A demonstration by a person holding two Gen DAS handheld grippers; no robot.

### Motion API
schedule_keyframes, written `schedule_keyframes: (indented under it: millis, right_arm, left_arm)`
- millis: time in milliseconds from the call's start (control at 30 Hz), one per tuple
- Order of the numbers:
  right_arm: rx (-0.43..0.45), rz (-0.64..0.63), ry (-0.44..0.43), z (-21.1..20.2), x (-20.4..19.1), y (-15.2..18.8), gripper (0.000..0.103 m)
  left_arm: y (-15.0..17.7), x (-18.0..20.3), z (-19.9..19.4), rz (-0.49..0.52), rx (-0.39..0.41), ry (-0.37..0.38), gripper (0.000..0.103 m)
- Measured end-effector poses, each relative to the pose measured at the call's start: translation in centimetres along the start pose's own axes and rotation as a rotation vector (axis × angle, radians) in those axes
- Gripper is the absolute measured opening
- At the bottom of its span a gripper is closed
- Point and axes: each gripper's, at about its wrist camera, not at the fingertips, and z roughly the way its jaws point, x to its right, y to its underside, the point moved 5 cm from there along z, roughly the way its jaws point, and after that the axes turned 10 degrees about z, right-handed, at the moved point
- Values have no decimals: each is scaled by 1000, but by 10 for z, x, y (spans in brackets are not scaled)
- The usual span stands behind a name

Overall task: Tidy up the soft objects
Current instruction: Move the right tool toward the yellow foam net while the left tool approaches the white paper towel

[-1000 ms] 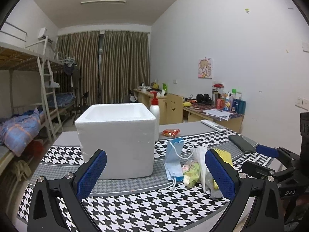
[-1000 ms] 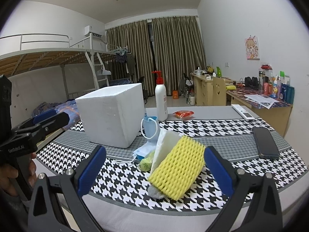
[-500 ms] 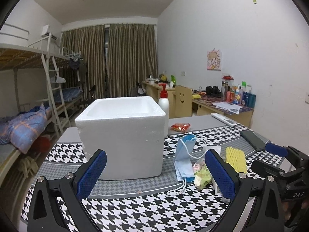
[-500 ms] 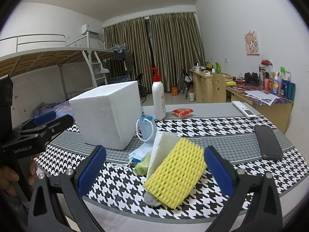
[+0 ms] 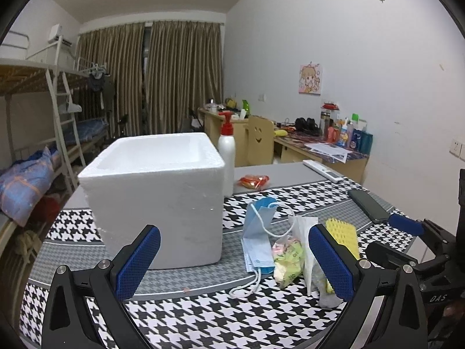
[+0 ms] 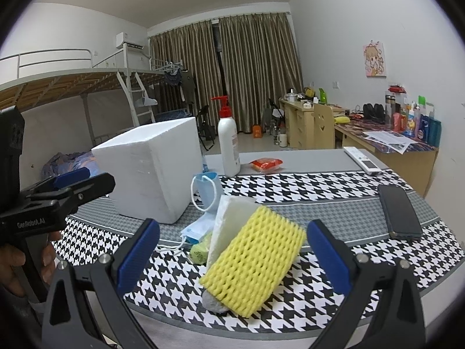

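A white foam box (image 5: 157,200) (image 6: 148,171) stands open-topped on the houndstooth table. To its right lies a pile of soft things: a blue face mask (image 5: 258,232) (image 6: 206,192), a clear bag of soft sweets (image 5: 287,258), a white tissue pack (image 6: 229,218) and a yellow foam net (image 6: 252,261) (image 5: 341,234). My left gripper (image 5: 232,261) is open and empty in front of the box. My right gripper (image 6: 232,253) is open and empty, its jaws either side of the yellow net, short of it.
A white pump bottle (image 6: 228,145) and a red snack packet (image 6: 266,164) stand behind the pile. A dark phone (image 6: 399,212) and a white remote (image 6: 361,160) lie at the right. Bunk bed at left, desks at right.
The left gripper's view has shifted so the box and pile sit further right and closer. The right gripper has edged slightly nearer the yellow net. Both stay open.
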Motion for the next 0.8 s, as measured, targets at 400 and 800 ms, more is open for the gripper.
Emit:
schedule_keyframes:
  millis: [400, 800]
  right_arm:
    - [-15, 12, 27, 7, 17, -5, 102]
    - [-73, 33, 43, 21, 32, -1, 102]
  left_arm:
    - [-7, 15, 22, 10, -45, 66, 102]
    - [-2, 25, 55, 24, -126, 96, 102]
